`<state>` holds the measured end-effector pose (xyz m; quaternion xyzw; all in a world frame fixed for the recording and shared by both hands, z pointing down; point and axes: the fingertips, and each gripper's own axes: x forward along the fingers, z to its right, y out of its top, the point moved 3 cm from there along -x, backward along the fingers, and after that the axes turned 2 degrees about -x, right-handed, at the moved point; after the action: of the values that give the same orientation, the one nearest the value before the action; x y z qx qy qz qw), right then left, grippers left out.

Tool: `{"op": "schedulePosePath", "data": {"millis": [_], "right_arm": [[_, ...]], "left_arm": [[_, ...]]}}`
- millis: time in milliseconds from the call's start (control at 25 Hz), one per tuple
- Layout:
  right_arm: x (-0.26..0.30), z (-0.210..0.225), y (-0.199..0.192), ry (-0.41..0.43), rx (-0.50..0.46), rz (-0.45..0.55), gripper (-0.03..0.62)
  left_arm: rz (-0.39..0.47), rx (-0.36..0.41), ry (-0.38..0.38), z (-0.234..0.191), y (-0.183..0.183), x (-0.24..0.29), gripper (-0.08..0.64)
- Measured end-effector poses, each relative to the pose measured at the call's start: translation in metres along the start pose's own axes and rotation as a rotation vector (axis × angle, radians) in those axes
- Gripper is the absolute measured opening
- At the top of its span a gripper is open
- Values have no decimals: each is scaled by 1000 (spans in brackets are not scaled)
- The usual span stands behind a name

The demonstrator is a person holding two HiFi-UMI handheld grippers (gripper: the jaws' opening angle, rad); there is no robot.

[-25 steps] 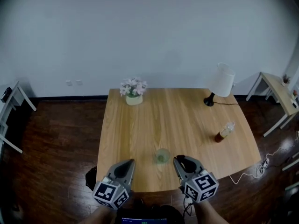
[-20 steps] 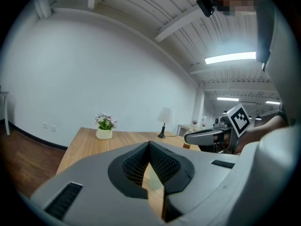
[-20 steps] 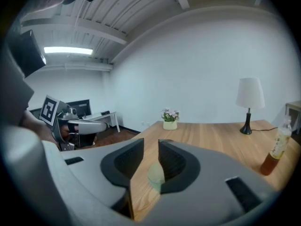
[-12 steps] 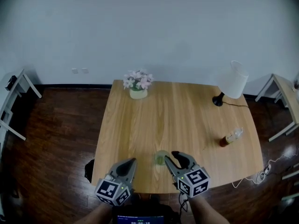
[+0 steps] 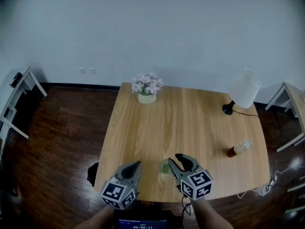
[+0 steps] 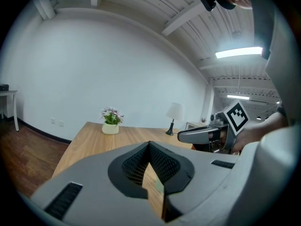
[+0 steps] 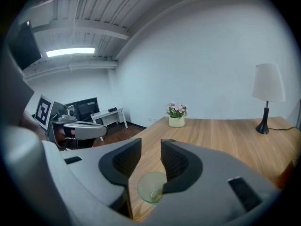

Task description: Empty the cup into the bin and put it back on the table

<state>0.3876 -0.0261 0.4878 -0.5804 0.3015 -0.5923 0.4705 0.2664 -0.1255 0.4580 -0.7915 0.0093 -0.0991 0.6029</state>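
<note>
Right gripper [image 5: 180, 160], jaws just parted and empty beside the cup [image 5: 165, 166], is best lowered squarely around it; left gripper [image 5: 136, 166] is seen closed

Head view looks down; gripper views share the table [image 5: 190, 123].

Looks like an office-type room to me: plain white walls [image 5: 152, 32], dark wood floor [image 5: 57, 128], strip lights [image 7: 70, 52] on a bare beamed ceiling [image 7: 99, 13], a white desk [image 7: 109, 113] with monitors [image 7: 87, 107] off to the side. The wooden table [image 5: 143, 142] with a flower pot [image 5: 147, 89] and lamp [image 5: 244, 93] softens it a bit
</note>
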Motion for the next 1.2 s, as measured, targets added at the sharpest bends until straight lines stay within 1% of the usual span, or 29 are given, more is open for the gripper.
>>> {"op": "schedulePosePath", "data": {"millis": [240, 440, 560, 640, 840, 880, 920, 960, 1000, 1080, 1120, 1200], "right_arm": [[16, 6, 5, 11, 5, 2, 135], [28, 8, 10, 24, 1, 3, 135], [35, 10, 11, 37, 2, 3, 135], [39, 10, 13, 44, 5, 4, 135], [44, 12, 9, 47, -1, 3, 135], [44, 12, 6, 51, -1, 0, 160], [43, 11, 3, 57, 1, -5, 214], [43, 10, -1, 64, 1, -13, 235], [43, 10, -5, 69, 0, -23, 242], [44, 8, -15, 76, -6, -49, 295], [46, 8, -22, 80, -7, -65, 312], [49, 8, -36, 85, -7, -99, 316]], "left_arm": [[-17, -2, 14, -6, -12, 14, -9], [-16, -25, 42, -17, -16, 22, -9], [-14, 4, 80, -28, -15, 28, -9], [-15, 9, 97, -36, -12, 30, -9], [-19, -5, 89, -40, -14, 36, -9], [-25, -9, 90, -41, -17, 38, -9], [-31, -17, 94, -43, -21, 39, -9], [-37, -26, 98, -44, -24, 40, -9], [-43, -34, 99, -45, -27, 41, -9], [-52, -44, 95, -44, -32, 43, -9], [-55, -46, 91, -43, -33, 43, -9], [-59, -47, 83, -40, -35, 44, -9]]}}
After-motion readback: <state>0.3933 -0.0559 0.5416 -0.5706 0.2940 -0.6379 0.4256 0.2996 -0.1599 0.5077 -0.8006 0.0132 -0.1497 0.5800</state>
